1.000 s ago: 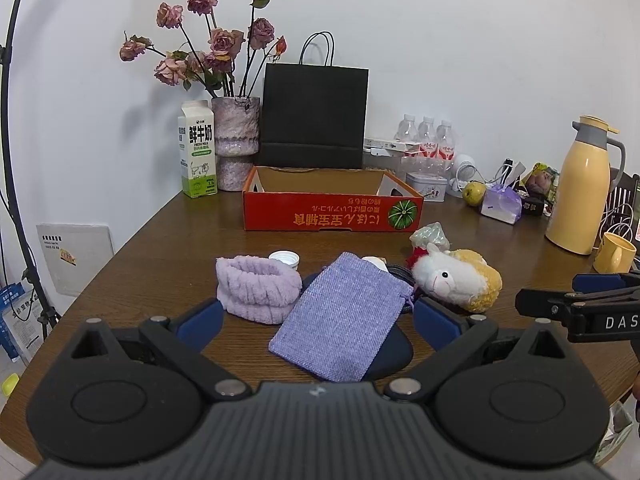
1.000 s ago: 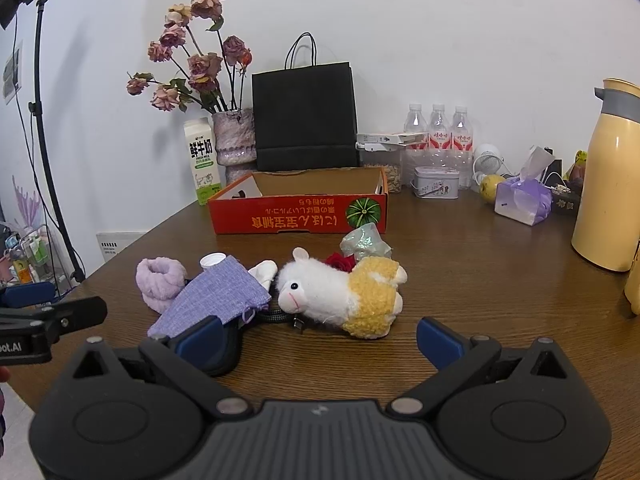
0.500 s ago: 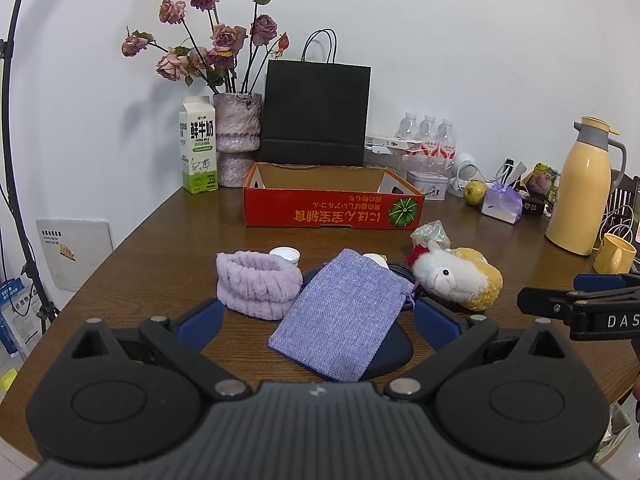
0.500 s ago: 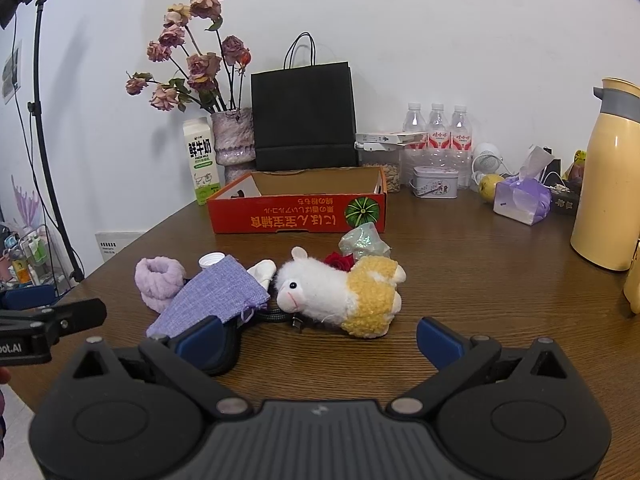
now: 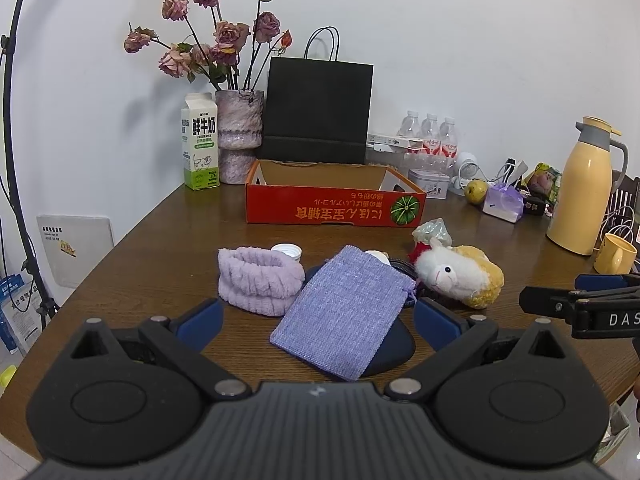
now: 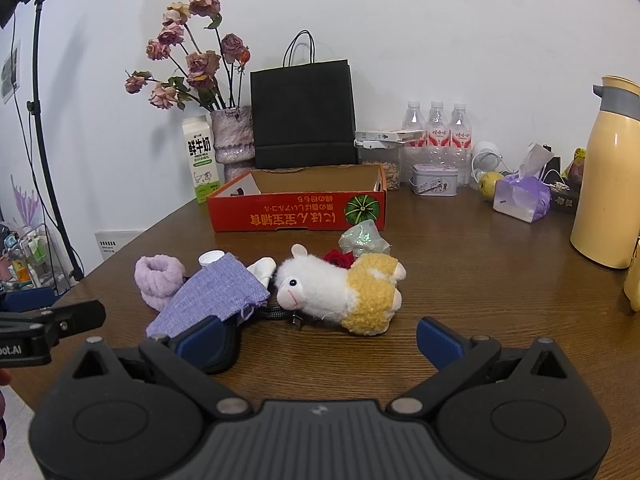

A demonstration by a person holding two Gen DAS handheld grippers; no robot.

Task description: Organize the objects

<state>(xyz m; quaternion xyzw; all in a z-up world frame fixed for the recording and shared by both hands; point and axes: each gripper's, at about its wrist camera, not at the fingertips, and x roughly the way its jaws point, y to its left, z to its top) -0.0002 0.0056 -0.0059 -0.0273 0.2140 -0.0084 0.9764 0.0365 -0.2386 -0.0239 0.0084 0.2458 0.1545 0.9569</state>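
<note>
A purple cloth pouch lies over a dark navy case on the wooden table, with a lilac fluffy band and a white cap to its left. A white and yellow plush sheep lies to its right. My left gripper is open and empty, just short of the pouch. My right gripper is open and empty, in front of the sheep; the pouch is at its left. An open red cardboard box stands behind them, also in the right wrist view.
A black paper bag, a vase of dried roses and a milk carton stand at the back. Water bottles, a tin, a tissue pack and a yellow thermos with a mug fill the right side.
Both grippers have barely moved; the views shift very slightly. Nothing on the table has moved.
</note>
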